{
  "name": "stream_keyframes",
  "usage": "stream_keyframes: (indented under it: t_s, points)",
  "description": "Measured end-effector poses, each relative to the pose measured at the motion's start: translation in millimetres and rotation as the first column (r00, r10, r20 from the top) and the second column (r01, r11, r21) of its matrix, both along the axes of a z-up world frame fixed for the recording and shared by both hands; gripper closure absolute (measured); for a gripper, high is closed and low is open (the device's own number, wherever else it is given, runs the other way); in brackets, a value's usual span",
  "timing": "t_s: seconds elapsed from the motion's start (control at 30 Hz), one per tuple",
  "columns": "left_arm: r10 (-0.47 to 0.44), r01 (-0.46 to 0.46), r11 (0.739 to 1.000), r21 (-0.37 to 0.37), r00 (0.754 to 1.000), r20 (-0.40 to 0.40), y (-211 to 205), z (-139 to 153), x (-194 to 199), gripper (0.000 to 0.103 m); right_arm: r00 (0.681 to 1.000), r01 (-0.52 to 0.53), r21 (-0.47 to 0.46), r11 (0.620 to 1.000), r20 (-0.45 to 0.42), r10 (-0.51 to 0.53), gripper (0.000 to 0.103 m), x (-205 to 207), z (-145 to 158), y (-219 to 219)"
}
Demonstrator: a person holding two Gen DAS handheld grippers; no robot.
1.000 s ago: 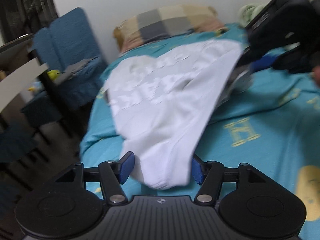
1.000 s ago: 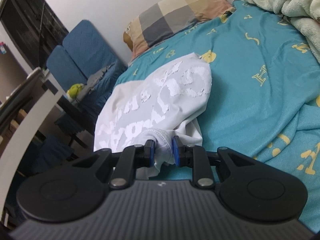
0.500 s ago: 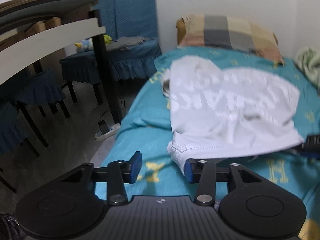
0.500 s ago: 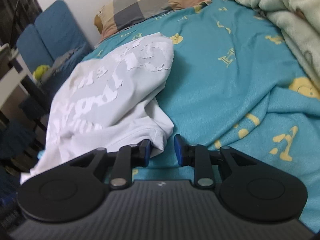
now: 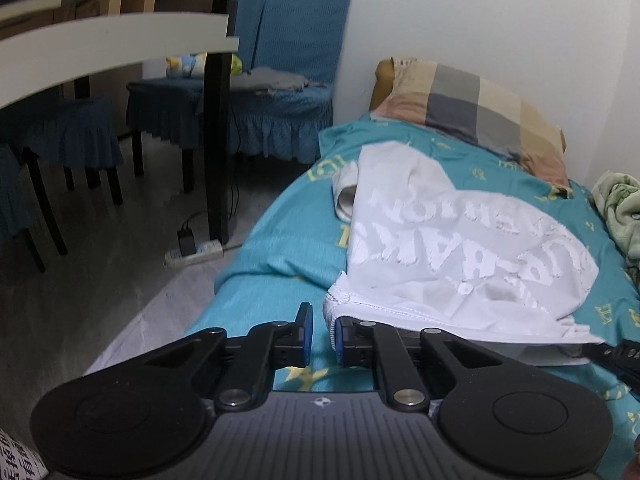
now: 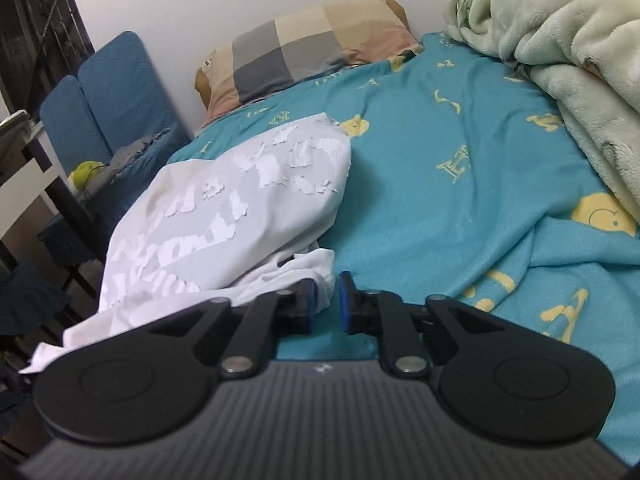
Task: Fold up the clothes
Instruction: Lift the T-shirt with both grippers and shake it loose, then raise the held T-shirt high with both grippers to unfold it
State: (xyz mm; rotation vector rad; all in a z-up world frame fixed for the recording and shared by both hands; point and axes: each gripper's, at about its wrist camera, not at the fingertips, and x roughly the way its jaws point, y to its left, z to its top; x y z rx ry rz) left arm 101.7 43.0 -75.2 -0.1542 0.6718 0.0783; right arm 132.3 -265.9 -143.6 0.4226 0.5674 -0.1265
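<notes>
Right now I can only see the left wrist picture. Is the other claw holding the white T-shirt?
Observer: No. The right claw is open. A corner of the white T-shirt is bunched just beside it, with nothing gripped.
Operator: What is on the bed past that claw?
Observer: A pale green fleece blanket, heaped all along the far side.
Operator: Is there room to lay the shirt out?
Observer: Probably. A wide stretch of teal bedsheet lies bare between the shirt and the blanket.

White T-shirt [image 5: 460, 248] carries large white raised lettering, seen upside down and too broken to read. Teal bedsheet [image 6: 460, 208] shows scattered yellow letters, including "A" and "S".
</notes>
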Motion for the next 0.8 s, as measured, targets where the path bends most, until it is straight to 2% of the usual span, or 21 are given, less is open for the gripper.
stream_keyframes:
  t_s: [0.17,0.27,0.37,0.47,0.6,0.7,0.8]
  points:
    - [-0.005,0.004,1.0,-0.012,0.998,-0.061,2,-17,11,0.089,0.997,-0.027,-0.027,0.999,0.066,0.029,0.099,-5,19,7]
    - [-0.018,0.017,0.999,-0.037,1.0,-0.023,5,-13,10,0.1,0.99,-0.028,-0.034,0.999,0.136,0.033,0.099,-12,38,10]
    - [-0.025,0.029,0.994,-0.104,0.999,0.038,9,10,1,0.101,0.974,-0.029,-0.054,0.998,0.222,0.041,0.099,-25,66,14]
    - [-0.034,0.057,0.991,-0.124,0.984,0.175,14,58,-23,0.101,0.954,-0.024,-0.052,0.998,0.297,0.039,0.099,-42,101,11]
    - [-0.046,0.1,0.985,-0.143,0.938,0.343,18,125,-56,0.101,0.923,-0.027,-0.039,0.999,0.384,0.04,0.099,-67,154,4]
    - [-0.069,0.137,0.984,-0.116,0.885,0.461,15,188,-85,0.101,0.885,-0.03,-0.055,0.998,0.463,0.052,0.1,-90,207,0]
    - [-0.09,0.163,0.983,-0.082,0.822,0.562,12,257,-116,0.101,0.83,-0.025,-0.076,0.997,0.554,0.064,0.1,-119,267,-2]
